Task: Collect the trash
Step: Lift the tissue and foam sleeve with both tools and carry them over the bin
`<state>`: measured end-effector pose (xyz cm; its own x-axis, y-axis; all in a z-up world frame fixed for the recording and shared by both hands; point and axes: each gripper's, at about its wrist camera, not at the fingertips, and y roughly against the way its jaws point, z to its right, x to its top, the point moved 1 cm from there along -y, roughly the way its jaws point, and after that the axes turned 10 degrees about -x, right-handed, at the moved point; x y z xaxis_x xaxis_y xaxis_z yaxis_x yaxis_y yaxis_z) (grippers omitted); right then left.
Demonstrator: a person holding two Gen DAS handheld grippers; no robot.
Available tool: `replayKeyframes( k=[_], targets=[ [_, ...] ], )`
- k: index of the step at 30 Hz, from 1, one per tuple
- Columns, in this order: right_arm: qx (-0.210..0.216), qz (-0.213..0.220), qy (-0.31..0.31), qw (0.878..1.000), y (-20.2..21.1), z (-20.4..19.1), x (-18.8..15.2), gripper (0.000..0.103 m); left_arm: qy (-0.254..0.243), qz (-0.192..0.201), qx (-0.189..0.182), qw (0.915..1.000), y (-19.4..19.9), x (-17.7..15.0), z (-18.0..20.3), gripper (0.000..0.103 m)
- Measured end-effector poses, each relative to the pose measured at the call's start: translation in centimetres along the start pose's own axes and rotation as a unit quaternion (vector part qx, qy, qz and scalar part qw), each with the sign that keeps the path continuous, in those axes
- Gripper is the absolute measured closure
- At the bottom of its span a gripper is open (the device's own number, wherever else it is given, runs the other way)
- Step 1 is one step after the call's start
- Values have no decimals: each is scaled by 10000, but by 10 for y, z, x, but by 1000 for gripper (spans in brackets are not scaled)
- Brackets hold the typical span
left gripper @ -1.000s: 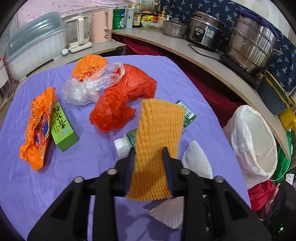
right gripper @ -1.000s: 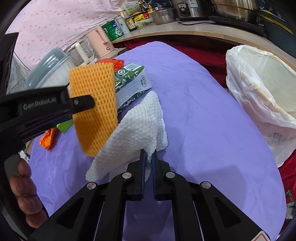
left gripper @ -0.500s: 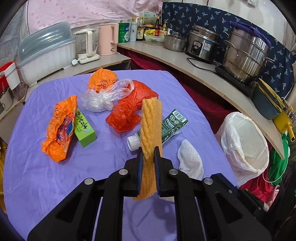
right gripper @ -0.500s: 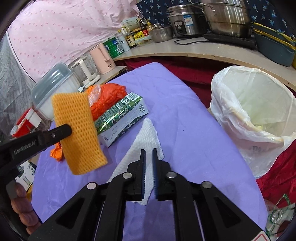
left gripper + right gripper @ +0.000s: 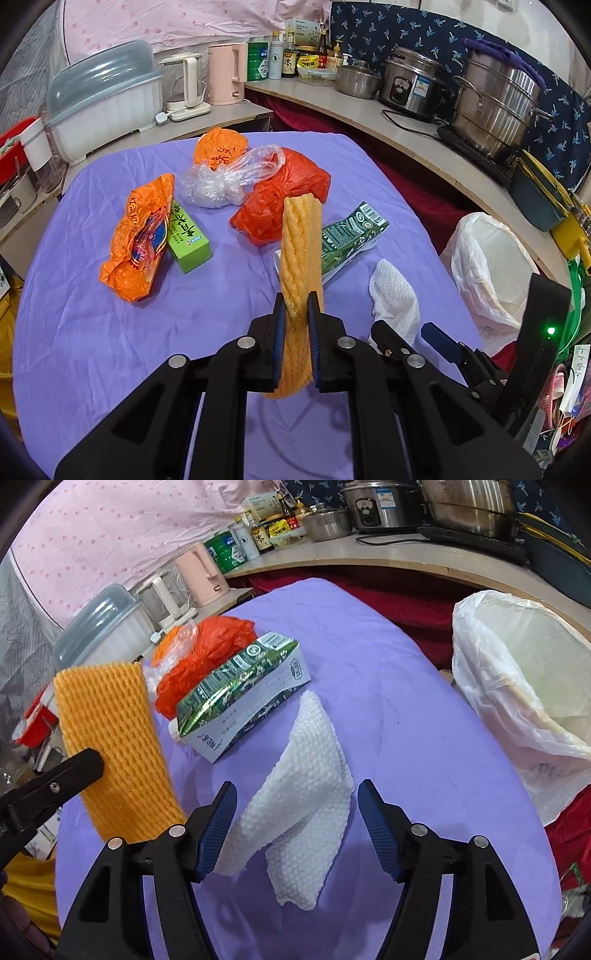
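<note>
Orange foam net point(image 5: 300, 254): pinched upright in your left gripper point(image 5: 295, 317), above purple cloth point(image 5: 110, 339). White paper towel point(image 5: 306, 775): lies loose on cloth between wide-spread jaws of your right gripper point(image 5: 295, 805). Step: carry to bin. Next: swing net over white-lined bin point(image 5: 524, 672), release. Right view alone shows bin interior; left view shows remaining bags, boxes.

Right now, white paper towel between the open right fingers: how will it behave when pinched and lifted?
Paper towel lies folded and rumpled, so probably floppy, draping once lifted. Thin, likely very light. Embossed texture suggests the right gripper won't slip.
</note>
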<state>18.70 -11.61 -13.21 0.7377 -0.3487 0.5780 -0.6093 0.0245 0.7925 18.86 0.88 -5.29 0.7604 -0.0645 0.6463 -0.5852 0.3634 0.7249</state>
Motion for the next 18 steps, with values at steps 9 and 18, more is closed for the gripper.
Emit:
replayKeyframes(
  k=[9, 18],
  targets=[
    [59, -73, 46, 9999, 3, 4, -6, 95, -34, 52, 70, 10000, 6, -4, 1, 92],
    [177, 445, -215, 9986, 60, 31, -1, 96, -190, 183, -31, 9996, 27, -7, 24, 92]
  ],
)
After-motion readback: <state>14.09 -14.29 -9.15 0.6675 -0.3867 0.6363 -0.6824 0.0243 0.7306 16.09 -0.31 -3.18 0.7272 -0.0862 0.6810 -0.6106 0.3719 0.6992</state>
